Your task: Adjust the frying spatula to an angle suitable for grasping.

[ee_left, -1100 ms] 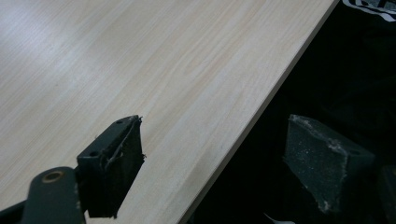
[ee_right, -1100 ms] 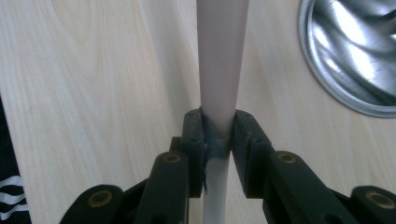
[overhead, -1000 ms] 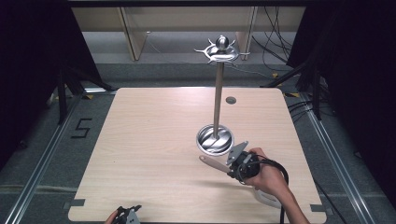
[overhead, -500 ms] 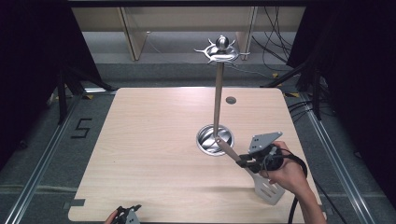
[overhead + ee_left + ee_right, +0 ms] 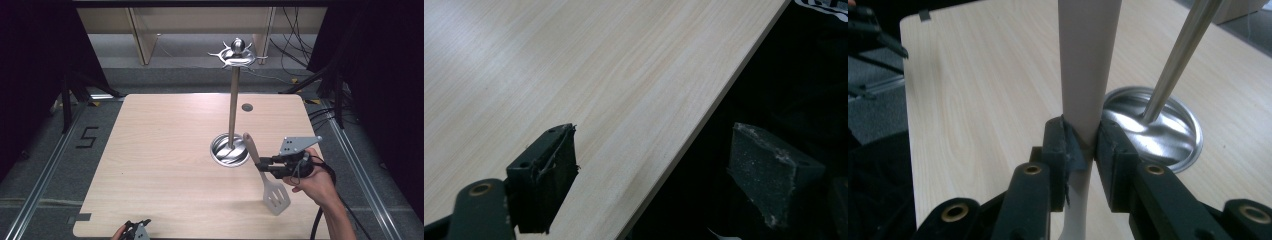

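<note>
High view: pale wood table [image 5: 165,165] ringed by dark room; one stand [image 5: 233,110], one spatula [image 5: 265,177] (clamped by right gripper [image 5: 266,164]); left gripper [image 5: 649,175] spread.

— Beyond the surface [image 5: 165,150]?
— Grey floor [image 5: 45,165] marked with a black "5" [image 5: 87,137]; metal rails [image 5: 367,185] either side.
— Farther back?
— Black cables [image 5: 295,55], pale wooden legs [image 5: 140,35].

Pale-handled slotted spatula [image 5: 263,172] held off the table, blade nearest, beside stand [image 5: 232,100].
</note>
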